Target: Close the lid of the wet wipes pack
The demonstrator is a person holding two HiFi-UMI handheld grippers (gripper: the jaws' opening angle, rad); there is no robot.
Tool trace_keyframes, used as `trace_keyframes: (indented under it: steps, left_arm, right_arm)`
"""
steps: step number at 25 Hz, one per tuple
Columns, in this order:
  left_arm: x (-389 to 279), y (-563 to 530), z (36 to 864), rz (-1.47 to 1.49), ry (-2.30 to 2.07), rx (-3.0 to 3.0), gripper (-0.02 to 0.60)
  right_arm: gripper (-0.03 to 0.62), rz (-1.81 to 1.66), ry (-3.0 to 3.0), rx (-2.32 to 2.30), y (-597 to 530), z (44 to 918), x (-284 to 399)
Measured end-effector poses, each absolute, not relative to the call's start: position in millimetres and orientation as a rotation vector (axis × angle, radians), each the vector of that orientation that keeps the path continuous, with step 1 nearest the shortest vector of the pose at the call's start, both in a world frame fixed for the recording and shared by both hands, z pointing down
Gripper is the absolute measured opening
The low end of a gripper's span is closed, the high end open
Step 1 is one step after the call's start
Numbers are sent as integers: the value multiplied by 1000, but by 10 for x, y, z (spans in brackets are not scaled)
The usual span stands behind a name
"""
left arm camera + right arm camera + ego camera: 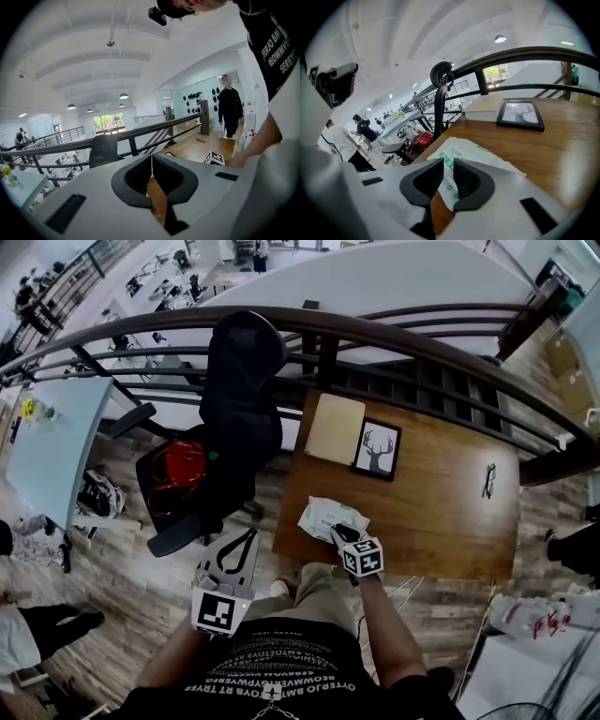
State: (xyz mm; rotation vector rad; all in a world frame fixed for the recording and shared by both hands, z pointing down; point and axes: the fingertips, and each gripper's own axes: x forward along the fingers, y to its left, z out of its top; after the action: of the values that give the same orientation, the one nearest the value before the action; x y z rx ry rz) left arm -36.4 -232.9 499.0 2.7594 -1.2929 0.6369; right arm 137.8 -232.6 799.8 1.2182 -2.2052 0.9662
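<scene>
Right gripper view: my right tongs (445, 161), narrowly parted and gripping nothing, are over the near end of the wet wipes pack (487, 157), lower centre on the table (562, 140). My left tongs (152, 164), clenched empty, are well apart.

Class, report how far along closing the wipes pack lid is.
Done: nothing certain; no lid can be made out on the wet wipes pack. In hand: the right gripper, jaws narrowly apart, is over its near edge; the left gripper is shut. Left: confirming closure.
</scene>
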Motion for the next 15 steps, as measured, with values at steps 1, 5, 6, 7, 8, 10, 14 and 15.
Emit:
trace_keyframes:
  steps: [1, 5, 6, 7, 8, 10, 14, 15]
  left_arm:
    - [-362, -2326, 4991, 639, -1290, 2761, 29]
    - [-321, -2292, 4953, 626, -1280, 2774, 29]
    - [-310, -2284, 4936, 614, -1281, 2780, 29]
    - [-303, -2274, 4920, 600, -1283, 2787, 29]
    - [-303, -2261, 4910, 592, -1284, 2791, 29]
    - [-315, -2231, 4901, 601, -1281, 2790, 29]
    - [-302, -2194, 4852, 593, -1272, 2800, 29]
    - [-285, -2187, 4835, 580, -1269, 2805, 29]
  right_arm:
    - [71, 958, -2197, 1208, -2316, 8029, 1350]
    - [70, 915, -2156, 1186, -2264, 8140, 1294]
    - [64, 901, -2142, 1191, -2270, 8161, 1302]
    - [54, 886, -2127, 1197, -2278, 8182, 1313]
    - [42, 870, -2112, 1205, -2286, 8201, 1324]
    - [24, 833, -2088, 1219, -2293, 8235, 1338]
    - [17, 742, -2064, 1243, -2313, 8289, 1319]
    - [17, 724, -2060, 1249, -2321, 8295, 1312]
